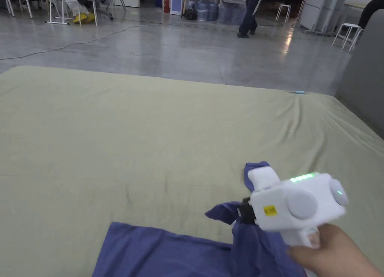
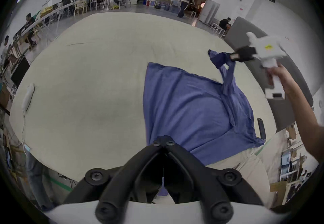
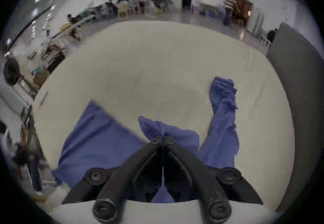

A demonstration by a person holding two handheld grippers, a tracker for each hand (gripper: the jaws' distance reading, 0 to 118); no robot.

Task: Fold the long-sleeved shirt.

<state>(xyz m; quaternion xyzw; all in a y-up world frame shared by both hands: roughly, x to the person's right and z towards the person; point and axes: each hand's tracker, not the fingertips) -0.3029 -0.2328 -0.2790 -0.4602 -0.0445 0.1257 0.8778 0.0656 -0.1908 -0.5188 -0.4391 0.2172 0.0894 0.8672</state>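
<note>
A blue long-sleeved shirt (image 1: pixel 165 249) lies partly spread on the beige sheet (image 1: pixel 150 139), near the front edge. In the head view my right gripper (image 1: pixel 243 211), white and held by a hand, is shut on a bunched piece of the shirt and holds it above the sheet. In the right gripper view the jaws meet on that cloth (image 3: pixel 157 128), and a sleeve (image 3: pixel 224 113) stretches away to the right. In the left gripper view my left gripper (image 2: pixel 164 142) is shut on the near edge of the shirt (image 2: pixel 189 110). The right gripper (image 2: pixel 234 56) shows farther off there, lifting cloth.
A grey panel (image 1: pixel 365 79) stands along the right side of the sheet. A small blue pen (image 1: pixel 300 92) lies at the far edge. A white device (image 2: pixel 29 94) lies at the left, a black object (image 2: pixel 261 127) beside the shirt. People sit and walk far behind.
</note>
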